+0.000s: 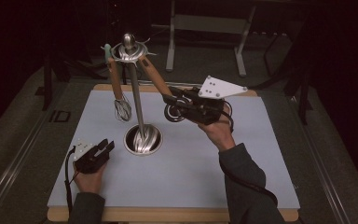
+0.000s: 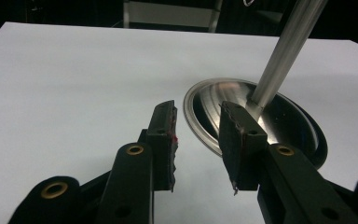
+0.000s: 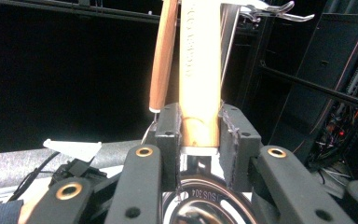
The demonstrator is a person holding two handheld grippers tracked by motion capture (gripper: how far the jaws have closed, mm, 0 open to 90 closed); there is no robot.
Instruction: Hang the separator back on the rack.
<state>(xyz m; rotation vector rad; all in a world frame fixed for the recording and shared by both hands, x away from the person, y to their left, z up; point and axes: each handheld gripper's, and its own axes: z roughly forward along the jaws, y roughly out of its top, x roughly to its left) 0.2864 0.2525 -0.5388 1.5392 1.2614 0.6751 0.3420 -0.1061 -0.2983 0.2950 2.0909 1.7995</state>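
A steel utensil stand rises from its round base [image 1: 142, 139] [image 2: 261, 119] by a slim pole [image 1: 136, 100] [image 2: 284, 51] to a ring of hooks [image 1: 129, 49] [image 3: 270, 9]. A whisk [image 1: 121, 105] with a wooden handle [image 3: 162, 56] hangs at its left. My right gripper [image 1: 173, 100] [image 3: 199, 126] is shut on the lower end of a second wooden handle [image 1: 154, 77] [image 3: 199, 70], just above that utensil's round steel head [image 1: 173, 112] [image 3: 205, 205]. The handle slants up to the hooks; whether it hangs on one I cannot tell. My left gripper [image 1: 106, 145] [image 2: 198, 140] rests open on the table, its jaws beside the base.
The stand sits on a pale mat [image 1: 191, 163] [image 2: 74, 93] over a wooden table [image 1: 168, 214]. Behind the table are dark floor and a metal frame [image 1: 205, 23]. In the right gripper view the left gripper [image 3: 70, 161] lies low at the left.
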